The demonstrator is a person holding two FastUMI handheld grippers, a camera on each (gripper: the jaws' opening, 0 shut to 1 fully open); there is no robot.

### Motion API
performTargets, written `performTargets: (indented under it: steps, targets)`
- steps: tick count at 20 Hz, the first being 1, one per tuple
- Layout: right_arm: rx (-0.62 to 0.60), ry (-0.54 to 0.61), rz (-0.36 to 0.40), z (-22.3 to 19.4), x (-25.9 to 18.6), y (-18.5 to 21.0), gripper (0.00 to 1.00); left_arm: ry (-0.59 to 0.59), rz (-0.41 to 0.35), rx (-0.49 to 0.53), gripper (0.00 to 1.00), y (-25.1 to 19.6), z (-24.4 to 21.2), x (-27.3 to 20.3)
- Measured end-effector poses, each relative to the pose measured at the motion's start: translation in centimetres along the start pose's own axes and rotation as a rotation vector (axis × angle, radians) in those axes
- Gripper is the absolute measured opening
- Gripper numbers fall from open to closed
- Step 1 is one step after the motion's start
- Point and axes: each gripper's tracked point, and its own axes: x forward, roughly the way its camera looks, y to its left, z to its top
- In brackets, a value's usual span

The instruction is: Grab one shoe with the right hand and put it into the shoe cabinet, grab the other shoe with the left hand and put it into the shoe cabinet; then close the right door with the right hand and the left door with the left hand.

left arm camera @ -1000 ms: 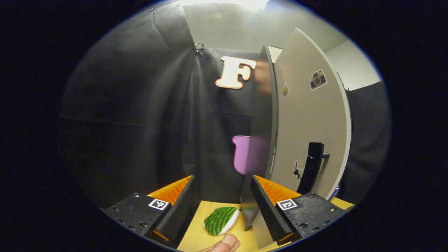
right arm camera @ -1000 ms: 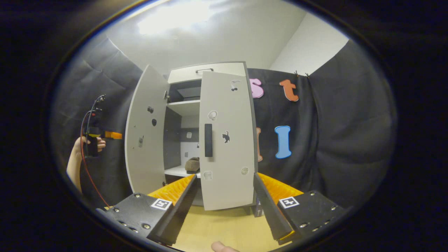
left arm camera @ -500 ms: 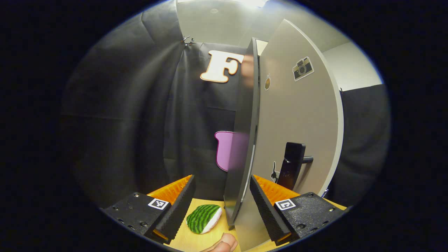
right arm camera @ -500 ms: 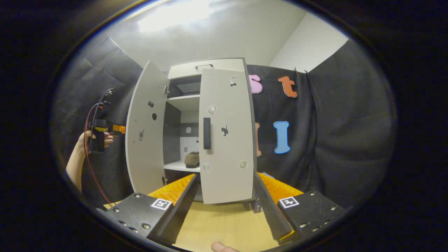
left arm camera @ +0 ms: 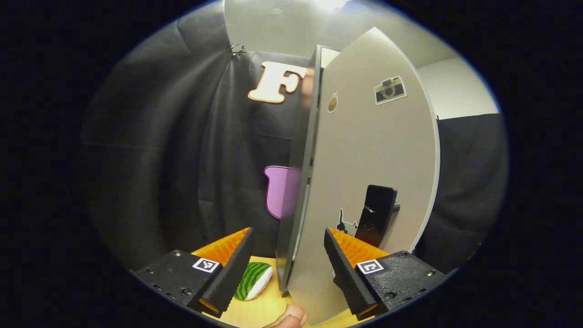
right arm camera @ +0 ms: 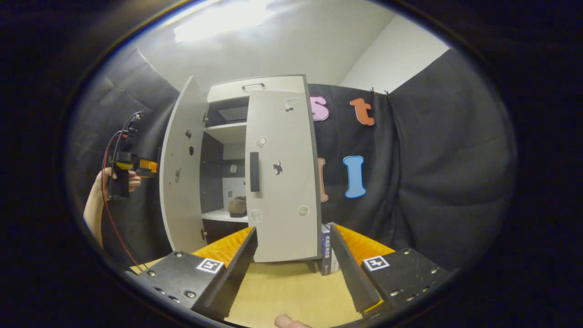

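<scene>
The left gripper (left arm camera: 288, 269) stood spread with the shoe cabinet's left door (left arm camera: 364, 182) edge between its fingers, the right gripper (right arm camera: 294, 266) open facing the shut right door (right arm camera: 282, 182); a glancing push risked slipping off.

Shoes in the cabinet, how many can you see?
1. A brown shoe sits on the lower shelf inside the shoe cabinet, seen through the gap between the left door and the right door. Another may be hidden behind the right door.
</scene>
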Motion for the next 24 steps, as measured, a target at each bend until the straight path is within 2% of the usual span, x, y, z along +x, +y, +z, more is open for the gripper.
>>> performTargets:
  steps: [4,10,11,12,17,21,22,24]
  targets:
    - [0.019,-0.01,-0.019,0.1,-0.1,-0.7,0.96,-0.026,0.026,0.003,0.94,-1.3,0.2,0.1]
    - [0.019,-0.004,-0.074,0.0,-0.5,-2.4,0.93,-0.024,-0.002,0.014,0.94,-4.3,-0.1,1.7]
    - [0.016,-0.002,-0.08,0.0,-0.6,-2.6,0.93,-0.018,-0.002,0.02,0.92,-5.0,-0.1,2.0]
    - [0.011,-0.001,-0.085,-0.1,-0.6,-2.7,0.93,-0.02,-0.006,0.027,0.94,-5.8,-0.3,2.5]
    - [-0.002,0.016,-0.101,-0.9,-0.6,-2.9,0.96,0.01,-0.08,0.042,0.95,-11.5,-0.9,5.0]
    - [-0.01,0.029,-0.118,-1.2,-0.6,-3.4,0.94,-0.011,-0.062,0.084,0.96,-13.3,-1.7,3.5]
    - [-0.014,0.032,-0.12,-1.2,-0.6,-3.5,0.94,-0.019,-0.058,0.097,0.93,-13.6,-1.8,3.0]
    - [-0.014,0.036,-0.125,-1.4,-0.6,-3.9,0.94,-0.032,-0.052,0.106,0.96,-13.9,-2.1,1.4]
